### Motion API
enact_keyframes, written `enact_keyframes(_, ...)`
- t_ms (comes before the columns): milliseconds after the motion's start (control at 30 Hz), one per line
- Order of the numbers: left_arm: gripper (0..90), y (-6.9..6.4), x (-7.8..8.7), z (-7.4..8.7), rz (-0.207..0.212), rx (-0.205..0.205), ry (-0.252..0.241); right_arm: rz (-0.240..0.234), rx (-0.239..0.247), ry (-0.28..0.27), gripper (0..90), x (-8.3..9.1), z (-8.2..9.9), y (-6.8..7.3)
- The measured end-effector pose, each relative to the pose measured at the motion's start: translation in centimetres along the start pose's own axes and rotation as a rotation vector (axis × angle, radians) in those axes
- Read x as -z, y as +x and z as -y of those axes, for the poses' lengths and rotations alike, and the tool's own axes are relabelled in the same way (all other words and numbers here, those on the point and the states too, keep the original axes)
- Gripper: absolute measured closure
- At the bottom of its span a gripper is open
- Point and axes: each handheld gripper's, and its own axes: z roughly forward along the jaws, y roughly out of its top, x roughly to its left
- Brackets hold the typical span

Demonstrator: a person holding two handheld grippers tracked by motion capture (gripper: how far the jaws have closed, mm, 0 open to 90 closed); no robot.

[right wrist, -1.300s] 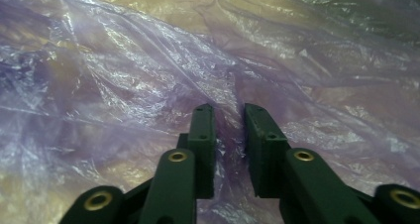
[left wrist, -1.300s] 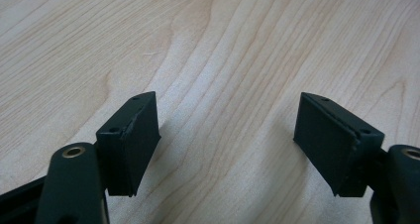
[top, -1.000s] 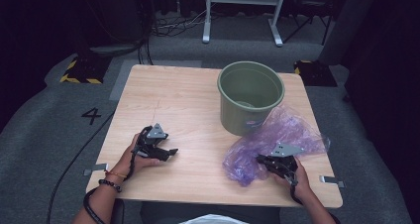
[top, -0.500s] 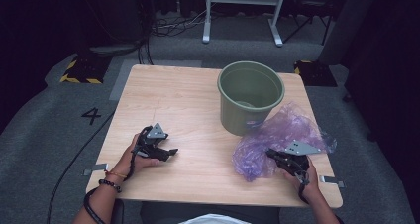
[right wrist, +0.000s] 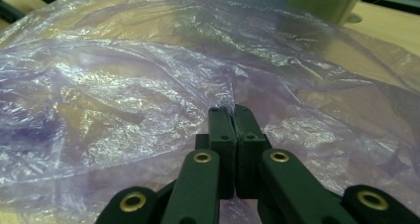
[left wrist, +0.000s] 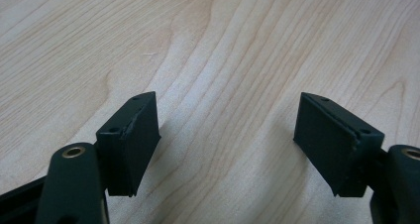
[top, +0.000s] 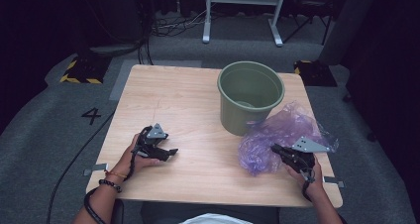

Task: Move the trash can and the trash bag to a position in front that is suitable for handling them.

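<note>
A crumpled purple plastic bag point(top: 280, 132) lies on the right part of the wooden table point(top: 183, 100), against the front of a green bucket point(top: 251, 97). My right gripper point(top: 275, 148) is shut on the near edge of the bag; in the right gripper view its jaws are pressed together with the bag's film point(right wrist: 124, 85) pinched at the tips of the right gripper point(right wrist: 234, 110). My left gripper point(top: 172, 152) rests on the table at the near left, open, and in the left gripper view bare wood lies between the jaws of the left gripper point(left wrist: 228, 135).
The bucket stands upright at the back right of the table, and its wall point(right wrist: 322, 1) appears beyond the bag in the right gripper view. Grey floor surrounds the table, with a metal frame point(top: 242, 11) and cables behind it.
My right gripper has drawn to the right and a little upward with the bag's edge in it, and the bag has shifted right with it. The left gripper has stayed still.
</note>
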Motion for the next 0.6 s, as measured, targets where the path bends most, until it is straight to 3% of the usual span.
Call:
enact_keyframes(233, 25.4, 0.0, 0.0, 0.0, 0.0, 0.001, 0.0, 0.043, -0.019, -0.053, 89.0, 1.4, -0.6, -0.8)
enact_keyframes(600, 25.5, 0.0, 0.0, 0.0, 0.0, 0.001, 0.001, 0.068, -0.026, -0.11, 89.0, 2.6, -1.5, -1.2)
